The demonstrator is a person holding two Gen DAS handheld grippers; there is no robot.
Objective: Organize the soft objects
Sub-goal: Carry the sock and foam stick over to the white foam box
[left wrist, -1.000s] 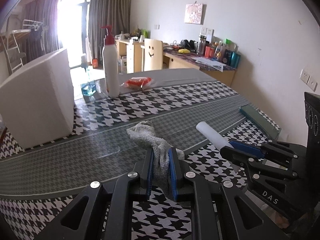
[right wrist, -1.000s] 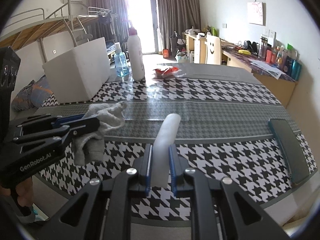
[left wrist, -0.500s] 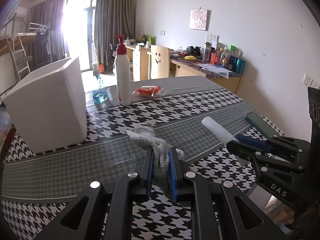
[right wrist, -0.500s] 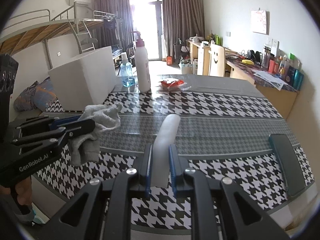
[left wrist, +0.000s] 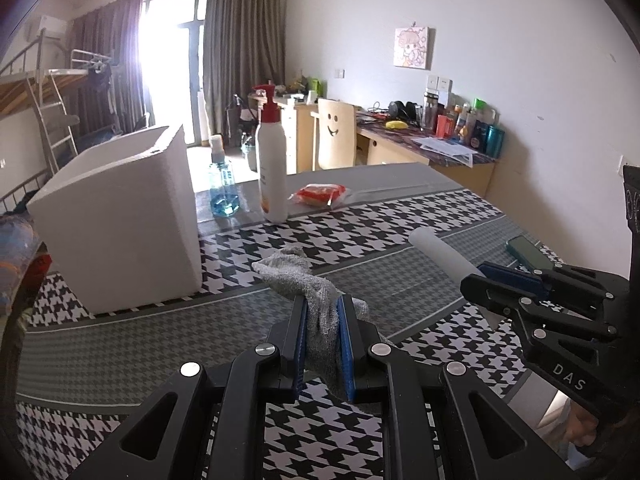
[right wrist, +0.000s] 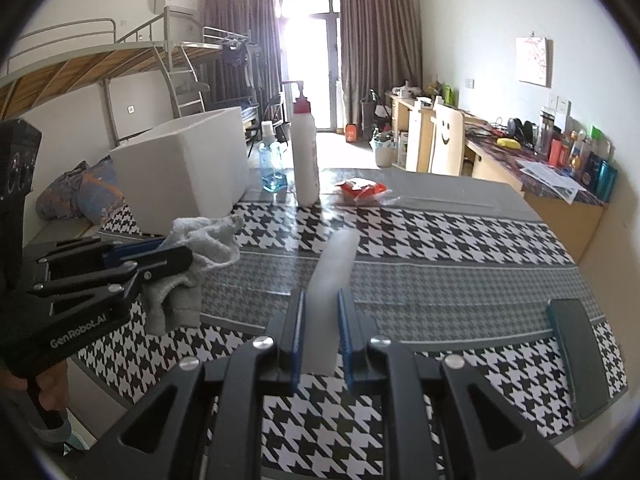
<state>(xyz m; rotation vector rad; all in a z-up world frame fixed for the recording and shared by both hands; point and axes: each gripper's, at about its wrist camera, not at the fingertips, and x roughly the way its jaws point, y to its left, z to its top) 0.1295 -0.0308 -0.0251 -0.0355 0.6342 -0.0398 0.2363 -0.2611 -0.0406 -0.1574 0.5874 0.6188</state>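
Left wrist view gives you one grey sock (left wrist: 316, 300) pinched in your left gripper (left wrist: 322, 316), and one white foam roll (right wrist: 330, 280) clamped in your right gripper (right wrist: 320, 316). Both hang above the houndstooth table (left wrist: 400, 216). At 10 o'clock stands one white box (left wrist: 120, 220); at 12 o'clock two bottles, pump bottle (left wrist: 272, 168) and blue bottle (left wrist: 224, 188). Both grippers tilt downward.

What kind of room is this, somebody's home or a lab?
Most likely a lived-in dorm or studio bedroom: a metal loft bed with a ladder, a cluttered desk along the wall, and a table under a houndstooth cloth.
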